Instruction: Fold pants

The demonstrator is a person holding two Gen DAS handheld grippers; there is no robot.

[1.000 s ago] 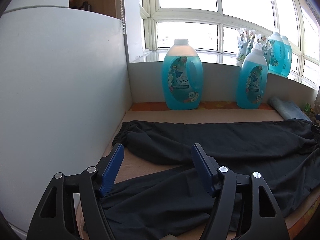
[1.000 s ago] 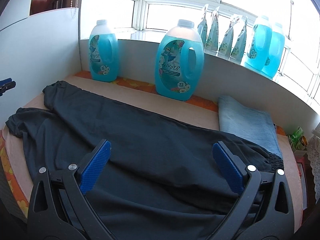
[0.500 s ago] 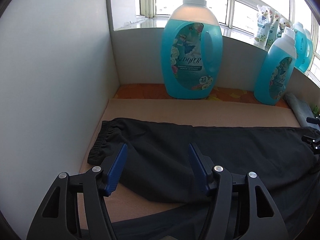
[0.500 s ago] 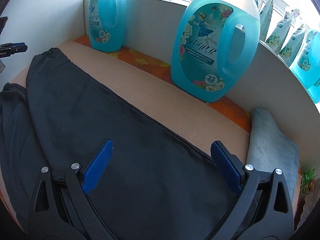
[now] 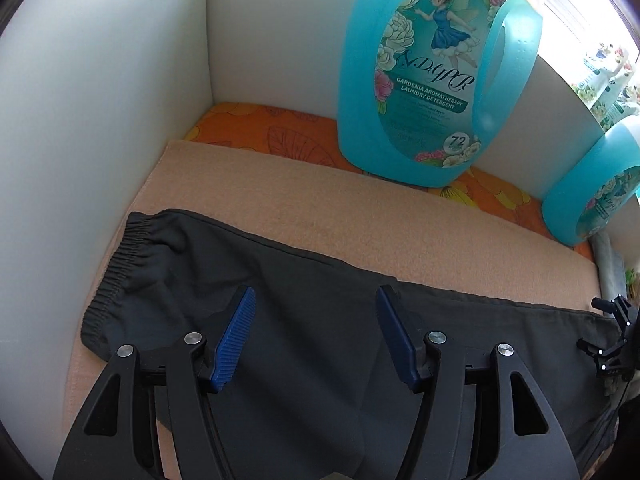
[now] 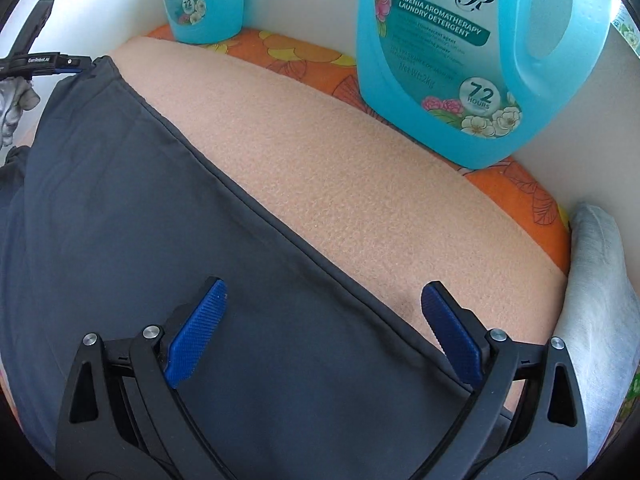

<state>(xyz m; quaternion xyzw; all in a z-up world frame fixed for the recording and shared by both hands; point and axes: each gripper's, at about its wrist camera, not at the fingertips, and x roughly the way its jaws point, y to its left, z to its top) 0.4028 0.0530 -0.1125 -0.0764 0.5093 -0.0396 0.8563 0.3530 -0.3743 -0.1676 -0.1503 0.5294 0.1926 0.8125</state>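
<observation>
Dark grey pants (image 5: 288, 264) lie flat on a beige blanket (image 5: 320, 208), and the elastic cuff (image 5: 116, 276) of the far leg is near the left wall. My left gripper (image 5: 316, 294) hovers open just above that leg, a little in from the cuff, with nothing between its blue pads. In the right wrist view the pants (image 6: 140, 200) fill the lower left. My right gripper (image 6: 325, 286) is open wide and straddles the garment's far edge: its left pad is over cloth and its right pad over blanket.
Two big blue detergent bottles (image 5: 432, 80) (image 5: 592, 200) stand on an orange floral cloth (image 5: 280, 128) against the back wall. A white wall (image 5: 80, 120) closes the left side. A folded pale blue towel (image 6: 600, 280) lies at the right end. A gloved hand (image 6: 12, 108) shows far left.
Both grippers have moved forward and down toward the far pant leg and tilted more steeply. The bottles now loom much closer. The left jaws narrowed slightly.
</observation>
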